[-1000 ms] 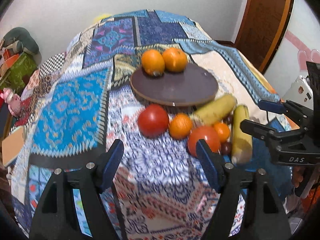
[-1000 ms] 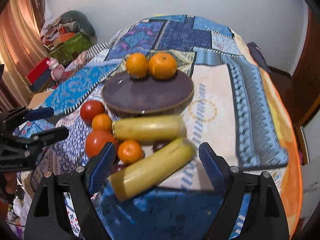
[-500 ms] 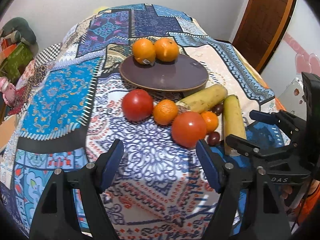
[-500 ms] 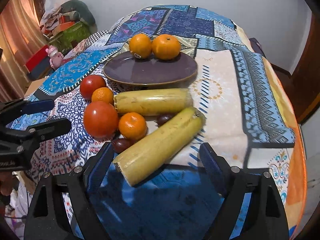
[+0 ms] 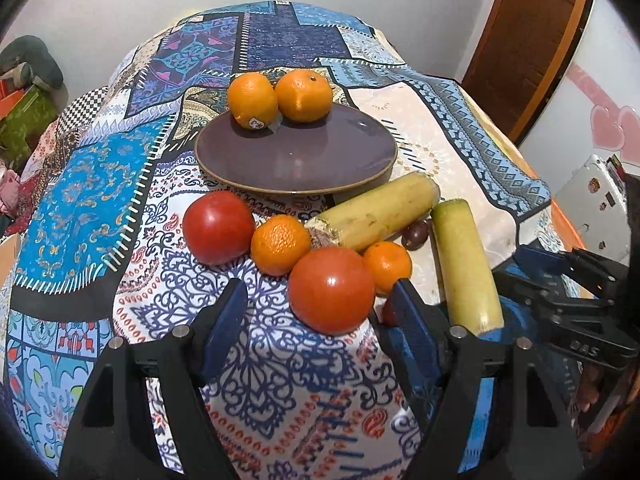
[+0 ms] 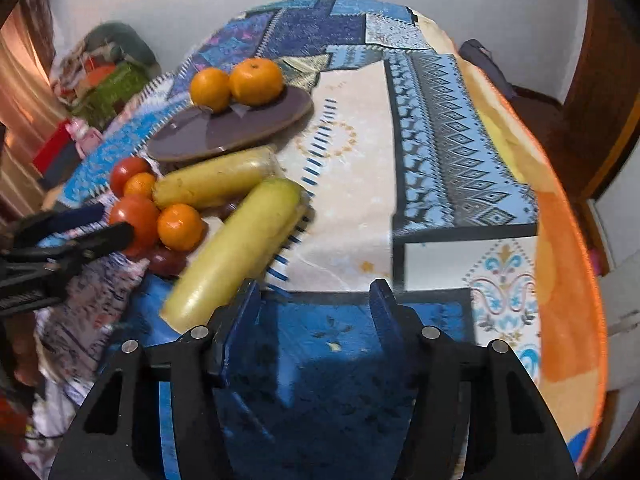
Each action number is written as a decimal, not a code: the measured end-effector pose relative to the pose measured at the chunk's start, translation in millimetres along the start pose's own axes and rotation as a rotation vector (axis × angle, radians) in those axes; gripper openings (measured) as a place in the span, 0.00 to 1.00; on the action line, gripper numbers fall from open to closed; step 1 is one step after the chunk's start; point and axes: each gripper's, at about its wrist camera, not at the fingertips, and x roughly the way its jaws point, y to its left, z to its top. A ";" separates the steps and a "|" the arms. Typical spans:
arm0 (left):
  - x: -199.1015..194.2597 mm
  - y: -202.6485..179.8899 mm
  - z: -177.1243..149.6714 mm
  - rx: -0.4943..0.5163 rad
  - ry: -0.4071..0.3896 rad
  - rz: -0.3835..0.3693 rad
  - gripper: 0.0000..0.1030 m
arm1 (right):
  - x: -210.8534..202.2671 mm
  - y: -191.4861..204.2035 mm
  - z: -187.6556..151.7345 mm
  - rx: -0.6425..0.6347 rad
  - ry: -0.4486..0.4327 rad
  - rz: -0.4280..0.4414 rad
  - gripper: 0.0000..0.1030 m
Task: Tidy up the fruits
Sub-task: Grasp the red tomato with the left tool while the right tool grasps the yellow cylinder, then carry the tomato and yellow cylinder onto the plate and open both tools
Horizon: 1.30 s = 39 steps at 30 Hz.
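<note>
A purple plate (image 5: 296, 160) holds two oranges (image 5: 253, 98) at its far edge on a patterned bedspread. In front of it lie two red tomatoes (image 5: 331, 289), two small oranges (image 5: 280, 244), two yellow-green bananas (image 5: 464, 264) and dark grapes (image 5: 416, 236). My left gripper (image 5: 320, 320) is open, and the near tomato sits just ahead between its fingers. My right gripper (image 6: 314, 316) is open and empty over the blue patch, to the right of the near banana (image 6: 236, 248). The plate (image 6: 224, 128) also shows in the right wrist view.
The bedspread (image 5: 100, 184) drops off at the left and front. A wooden door (image 5: 532, 28) stands at the back right. Piled clothes and boxes (image 6: 108, 76) lie on the floor at the left.
My left gripper has moved forward to the near tomato. My right gripper has swung to the right and tilted, so the fruit now lies at its left.
</note>
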 end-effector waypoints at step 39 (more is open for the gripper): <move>-23.9 25.5 -15.8 -0.029 -0.035 0.018 0.47 | 26.0 25.5 12.9 -0.060 -0.021 0.024 0.33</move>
